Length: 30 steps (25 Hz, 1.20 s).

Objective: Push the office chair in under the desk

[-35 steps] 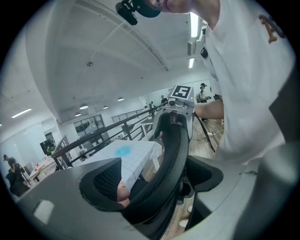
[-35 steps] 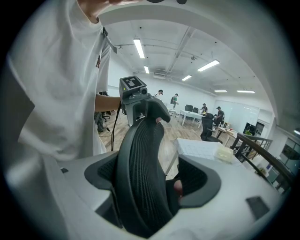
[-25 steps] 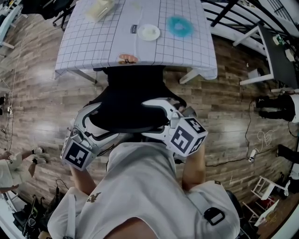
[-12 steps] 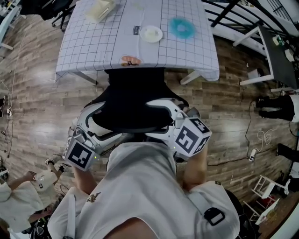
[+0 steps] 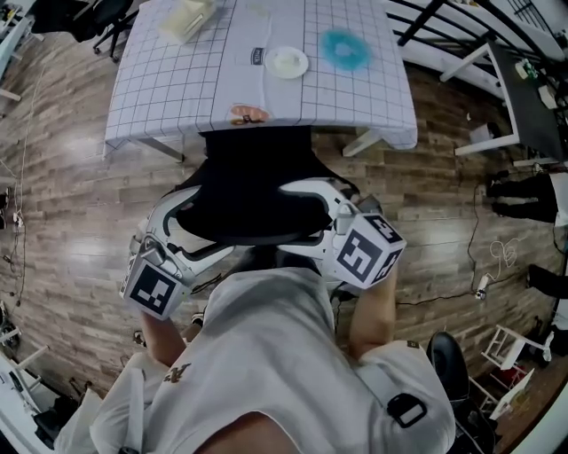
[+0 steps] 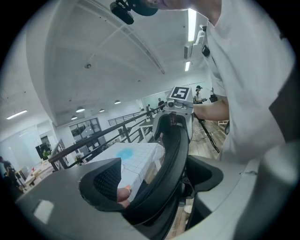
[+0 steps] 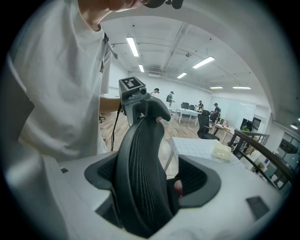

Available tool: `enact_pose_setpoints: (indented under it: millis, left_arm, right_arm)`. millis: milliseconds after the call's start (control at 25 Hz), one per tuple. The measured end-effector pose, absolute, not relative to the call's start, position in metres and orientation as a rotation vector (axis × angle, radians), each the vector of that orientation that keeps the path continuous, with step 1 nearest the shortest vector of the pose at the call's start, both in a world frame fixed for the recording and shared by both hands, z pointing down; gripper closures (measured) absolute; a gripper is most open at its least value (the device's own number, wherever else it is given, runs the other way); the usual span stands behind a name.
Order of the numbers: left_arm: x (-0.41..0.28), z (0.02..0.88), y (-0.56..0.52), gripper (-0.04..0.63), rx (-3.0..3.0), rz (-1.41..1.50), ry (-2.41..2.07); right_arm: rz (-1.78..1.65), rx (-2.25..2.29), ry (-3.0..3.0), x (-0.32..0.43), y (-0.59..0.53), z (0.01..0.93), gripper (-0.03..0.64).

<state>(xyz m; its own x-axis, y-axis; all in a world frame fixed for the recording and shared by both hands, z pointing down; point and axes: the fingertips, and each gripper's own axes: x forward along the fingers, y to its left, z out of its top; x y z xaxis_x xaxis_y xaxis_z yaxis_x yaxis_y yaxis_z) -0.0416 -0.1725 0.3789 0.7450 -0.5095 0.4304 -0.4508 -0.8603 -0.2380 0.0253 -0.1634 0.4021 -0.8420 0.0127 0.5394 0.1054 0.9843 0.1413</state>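
Note:
The black mesh office chair [image 5: 253,186] stands with its seat partly under the desk [image 5: 177,89], which wears a white grid cloth. Its backrest top runs across in front of me. My left gripper [image 5: 200,223] is shut on the backrest's left end, and the mesh edge [image 6: 164,164] passes between its jaws. Over at the right end, my right gripper [image 5: 295,222] is shut on the backrest too, with the mesh [image 7: 140,173] filling its jaws. My torso hides the chair's base.
On the desk lie a white dish [image 5: 287,61], a teal round thing [image 5: 343,50], a cream container [image 5: 186,18] and a small orange item [image 5: 246,113] at the near edge. White frames [image 5: 484,97] and cables [image 5: 484,266] stand on the wooden floor at right.
Both grippers keep their hold on the backrest and have shifted only slightly. A person seen at the lower left earlier is gone from view.

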Motion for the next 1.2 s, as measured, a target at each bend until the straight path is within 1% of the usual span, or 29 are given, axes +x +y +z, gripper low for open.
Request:
enact_pose_setpoints:
  millis: [1200]
  left_arm:
    - [-0.025,0.381,-0.211,0.153,-2.841,-0.794,0.834]
  right_arm:
    - [-0.258,-0.139,-2.553,0.04,-0.203,0.403,0.241]
